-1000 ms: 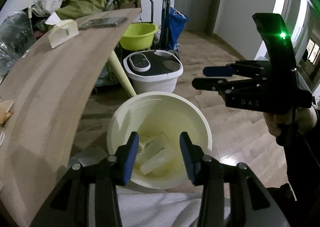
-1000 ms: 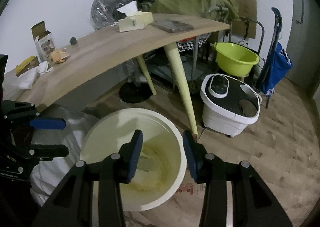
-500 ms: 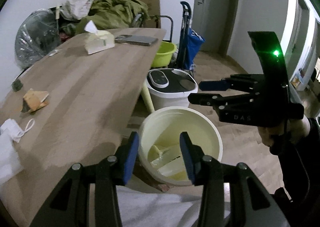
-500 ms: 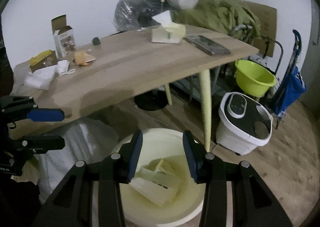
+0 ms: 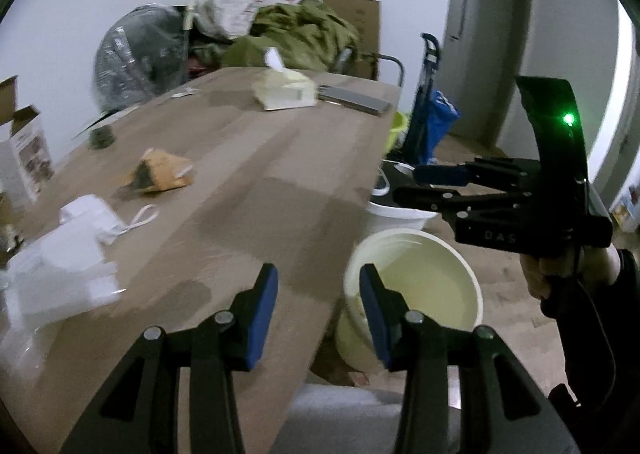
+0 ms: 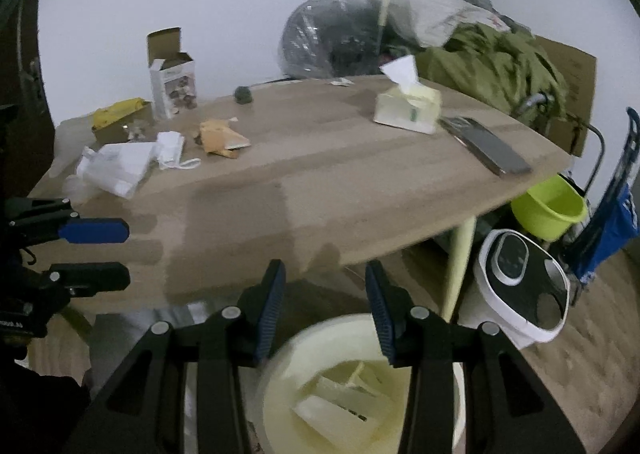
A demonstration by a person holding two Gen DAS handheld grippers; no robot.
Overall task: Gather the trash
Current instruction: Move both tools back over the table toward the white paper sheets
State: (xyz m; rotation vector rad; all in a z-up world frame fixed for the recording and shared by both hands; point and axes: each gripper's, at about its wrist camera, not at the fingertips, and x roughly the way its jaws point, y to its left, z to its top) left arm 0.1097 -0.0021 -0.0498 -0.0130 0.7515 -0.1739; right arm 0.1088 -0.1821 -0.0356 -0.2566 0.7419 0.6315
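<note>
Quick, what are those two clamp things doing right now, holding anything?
Left hand-held gripper: open, holding nothing, over the table edge.
Right hand-held gripper: open, holding nothing, above the bucket.

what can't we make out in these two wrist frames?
- Bin contents: right wrist view, motion blur and the right gripper cover them; pale pieces only.
- Small dark object on table: too small to identify.
- White paper pile: left wrist view, blurred.
</note>
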